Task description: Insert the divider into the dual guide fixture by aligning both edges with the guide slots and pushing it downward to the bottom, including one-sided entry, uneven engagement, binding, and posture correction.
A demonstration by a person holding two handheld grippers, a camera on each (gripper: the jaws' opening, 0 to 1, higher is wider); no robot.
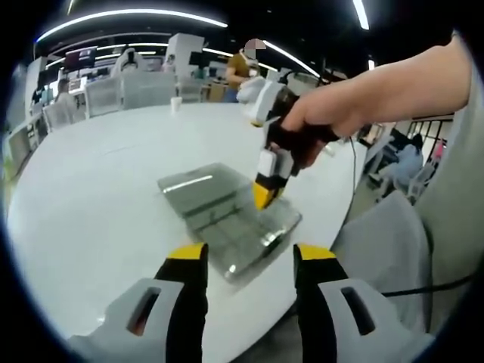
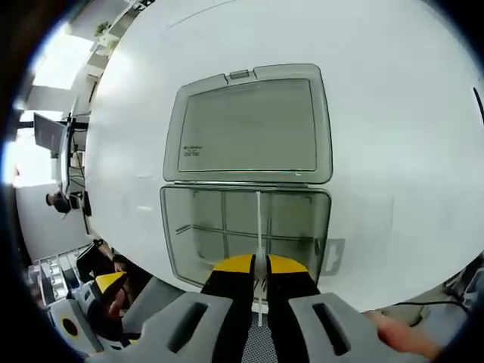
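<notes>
White table (image 2: 393, 113) carries clear box (image 2: 246, 231), its lid (image 2: 249, 125) lying open flat behind. My right gripper (image 2: 259, 266) pinches thin divider (image 2: 259, 227), standing on edge over box, long axis running toward lid. My left gripper (image 1: 248, 257) spread, empty, near table edge.

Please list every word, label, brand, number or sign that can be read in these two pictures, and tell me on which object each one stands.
Nothing can be read for certain.
Small dark print, two short lines, on the open lid of the clear plastic box: too small and blurred to read.
Screens and signs in the room behind the white table: too blurred to read.
</notes>
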